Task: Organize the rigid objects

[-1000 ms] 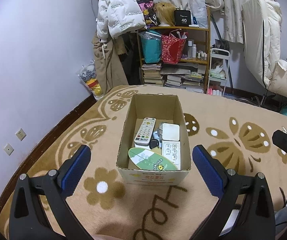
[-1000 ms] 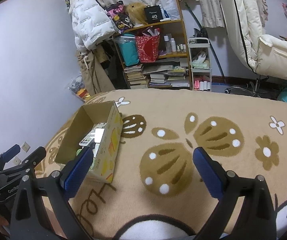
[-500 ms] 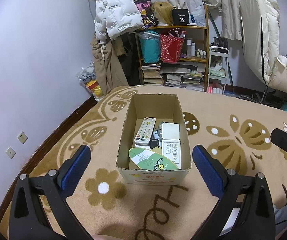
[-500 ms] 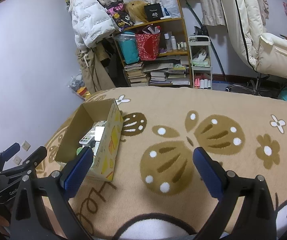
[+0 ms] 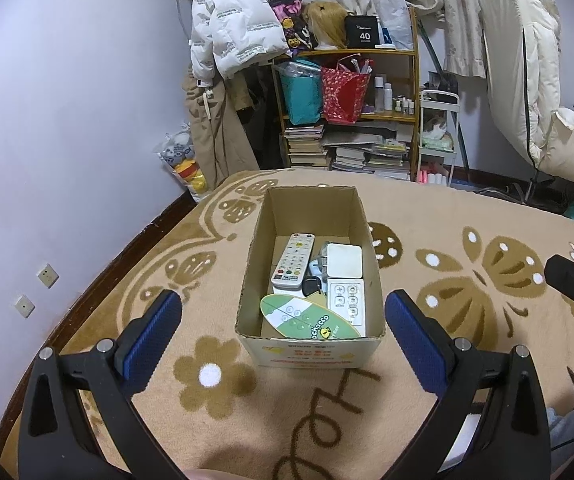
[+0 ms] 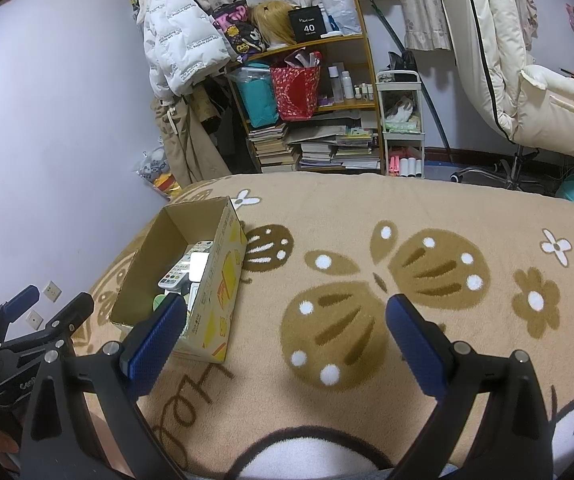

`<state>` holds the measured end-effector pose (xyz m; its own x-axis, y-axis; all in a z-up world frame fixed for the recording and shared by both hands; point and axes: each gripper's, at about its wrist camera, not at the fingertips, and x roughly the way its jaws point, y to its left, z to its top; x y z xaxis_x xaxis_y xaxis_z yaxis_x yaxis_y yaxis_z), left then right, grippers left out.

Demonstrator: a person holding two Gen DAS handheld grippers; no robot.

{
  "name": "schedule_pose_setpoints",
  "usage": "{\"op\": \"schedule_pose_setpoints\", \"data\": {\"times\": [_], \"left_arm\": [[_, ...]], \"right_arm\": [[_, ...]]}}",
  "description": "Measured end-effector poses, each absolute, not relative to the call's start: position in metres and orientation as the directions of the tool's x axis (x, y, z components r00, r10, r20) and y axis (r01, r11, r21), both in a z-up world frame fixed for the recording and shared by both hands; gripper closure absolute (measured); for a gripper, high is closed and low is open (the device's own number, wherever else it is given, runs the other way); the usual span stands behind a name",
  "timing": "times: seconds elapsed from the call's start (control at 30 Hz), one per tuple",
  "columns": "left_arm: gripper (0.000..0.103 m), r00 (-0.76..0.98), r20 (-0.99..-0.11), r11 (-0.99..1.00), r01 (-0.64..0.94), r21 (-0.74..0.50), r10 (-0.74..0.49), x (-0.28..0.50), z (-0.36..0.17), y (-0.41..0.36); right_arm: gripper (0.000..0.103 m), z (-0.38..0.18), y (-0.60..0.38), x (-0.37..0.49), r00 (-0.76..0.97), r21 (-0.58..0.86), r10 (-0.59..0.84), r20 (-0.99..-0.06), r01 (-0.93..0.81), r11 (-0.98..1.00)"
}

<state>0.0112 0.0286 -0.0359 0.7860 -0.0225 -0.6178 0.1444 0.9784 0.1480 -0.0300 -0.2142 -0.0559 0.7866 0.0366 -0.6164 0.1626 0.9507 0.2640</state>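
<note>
Box: an open brown cardboard box [image 5: 310, 276] was parked on the tan plush blanket with brown butterflies [image 5: 487, 280], right in front of the left gripper [image 5: 279, 332] and off to the left of the right gripper [image 6: 283, 336].
Contents: a long white remote control with coloured buttons [image 5: 293, 262] was laid along the left side, a white square plastic adapter [image 5: 343, 260] was tilted against it at the right, a white rectangular panel with 6 buttons [image 5: 345, 300] was found in front of that, a small black key fob [image 5: 310, 286] was tucked between them, and a green oval card [image 5: 307, 317] was propped across the near end.
Left claw: blue pads were held wide apart, nothing between them, hovering short of the box.
Right claw: also spread wide and empty, aimed at bare blanket well apart from the box.
Progress: the blanket looked cleared, so the sorting was probably nearly done.
Handling: the remote was judged light, stiff and a bit slick, best pinched across its narrow width near the middle. The green card was reckoned thin and flexy, so an edge grip was advised. The box walls would likely buckle if squeezed hard.
Risk: the tilted adapter could be knocked flat.
</note>
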Motion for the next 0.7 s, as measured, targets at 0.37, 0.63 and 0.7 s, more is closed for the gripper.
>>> {"op": "schedule_pose_setpoints", "data": {"times": [0.37, 0.63, 0.7], "left_arm": [[0.002, 0.786, -0.618, 0.975, 0.131, 0.180, 0.008, 0.0123, -0.0379, 0.0271], [0.002, 0.788, -0.615, 0.977, 0.130, 0.169, 0.001, 0.0129, -0.0363, 0.0299], [0.002, 0.789, -0.614, 0.977, 0.126, 0.171, 0.005, 0.0127, -0.0348, 0.0307]], "right_arm": [[0.000, -0.0562, -0.2133, -0.0293, 0.786, 0.265, 0.038, -0.617, 0.163, 0.950], [0.000, -0.0559, -0.2137, -0.0291, 0.786, 0.267, 0.039, -0.617, 0.162, 0.950], [0.000, -0.0557, -0.2138, -0.0290, 0.786, 0.266, 0.038, -0.617, 0.163, 0.950]]}}
